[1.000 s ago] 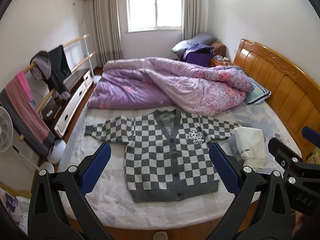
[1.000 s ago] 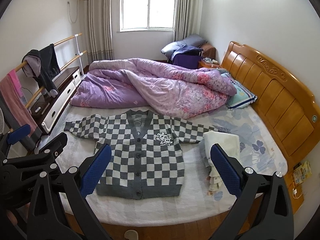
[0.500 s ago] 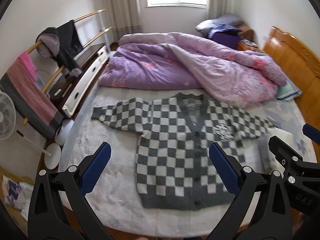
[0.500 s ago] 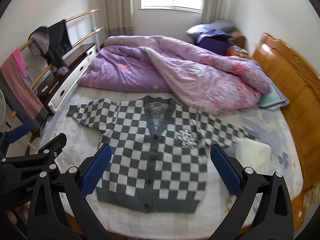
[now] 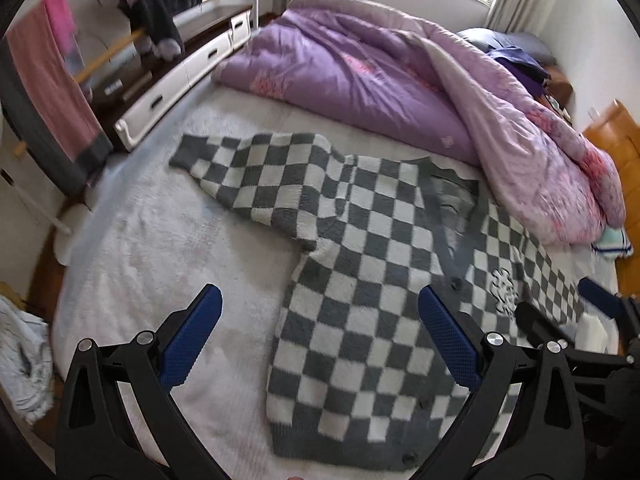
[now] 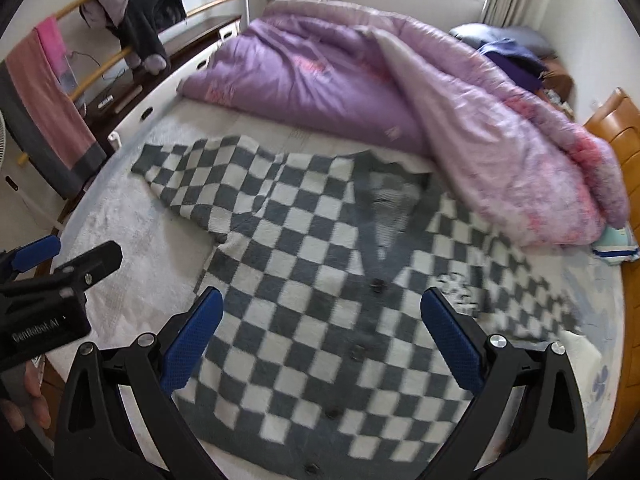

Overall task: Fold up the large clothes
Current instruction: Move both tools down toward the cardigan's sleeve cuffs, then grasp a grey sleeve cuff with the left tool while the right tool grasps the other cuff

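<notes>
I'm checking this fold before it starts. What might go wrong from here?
The grey-and-white checkered knit cardigan lies against the purple quilt, so a fold may snag there. A folded white cloth sits by its far sleeve and may get dragged. Both the left tool and the right tool are open and hold nothing.

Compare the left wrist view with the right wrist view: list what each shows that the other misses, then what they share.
Only the left wrist view shows the crumpled pale cloth on the floor at the left and the right gripper's side at the right edge. Only the right wrist view shows the left gripper's side at the left edge, with fingertips of the hand on it. Both show the checkered cardigan lying flat and buttoned on the bed, the purple quilt behind it, the pink towel on the rack, and open blue-padded jaws holding nothing.
</notes>
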The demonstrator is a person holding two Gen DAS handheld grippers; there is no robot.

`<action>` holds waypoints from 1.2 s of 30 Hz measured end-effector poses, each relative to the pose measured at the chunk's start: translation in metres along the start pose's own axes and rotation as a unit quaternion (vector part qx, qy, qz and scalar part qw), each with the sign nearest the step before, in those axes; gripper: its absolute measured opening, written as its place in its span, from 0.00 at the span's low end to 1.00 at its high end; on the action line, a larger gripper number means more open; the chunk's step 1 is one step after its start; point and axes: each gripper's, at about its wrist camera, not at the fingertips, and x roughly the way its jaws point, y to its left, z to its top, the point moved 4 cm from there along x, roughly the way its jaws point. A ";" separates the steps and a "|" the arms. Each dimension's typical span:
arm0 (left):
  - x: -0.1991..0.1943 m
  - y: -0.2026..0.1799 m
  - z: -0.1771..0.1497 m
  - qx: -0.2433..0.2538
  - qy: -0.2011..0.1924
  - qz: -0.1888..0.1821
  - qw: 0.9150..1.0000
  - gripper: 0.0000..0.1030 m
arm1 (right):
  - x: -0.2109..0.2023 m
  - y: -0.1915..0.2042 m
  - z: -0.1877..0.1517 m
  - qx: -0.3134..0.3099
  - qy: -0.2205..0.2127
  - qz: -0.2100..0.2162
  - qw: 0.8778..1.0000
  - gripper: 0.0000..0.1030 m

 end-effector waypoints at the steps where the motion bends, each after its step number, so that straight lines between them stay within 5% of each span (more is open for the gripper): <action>1: 0.013 0.008 0.004 -0.002 0.004 0.000 1.000 0.96 | 0.018 0.008 0.005 -0.001 0.004 0.002 1.000 0.93; 10: 0.156 0.134 0.065 -0.065 0.019 -0.001 0.998 0.95 | 0.160 0.045 0.037 0.043 0.032 0.022 0.998 0.88; 14: 0.218 0.205 0.097 -0.098 0.019 0.009 0.995 0.95 | 0.215 0.049 0.045 0.070 0.058 0.030 0.995 0.72; 16: 0.246 0.246 0.109 -0.158 0.012 -0.005 0.987 0.95 | 0.235 0.050 0.047 0.076 0.063 0.032 0.995 0.63; 22: 0.296 0.304 0.128 -0.243 -0.006 -0.017 0.970 0.91 | 0.287 0.051 0.047 0.100 0.083 0.071 0.989 0.20; 31: 0.334 0.310 0.157 -0.225 0.005 -0.014 0.974 0.60 | 0.316 0.064 0.045 0.108 0.082 0.135 0.982 0.18; 34: 0.344 0.311 0.160 -0.217 0.006 0.002 0.976 0.45 | 0.320 0.068 0.044 0.122 0.083 0.146 0.978 0.18; 36: 0.345 0.314 0.160 -0.204 -0.002 0.021 0.979 0.25 | 0.319 0.072 0.045 0.119 0.078 0.159 0.977 0.18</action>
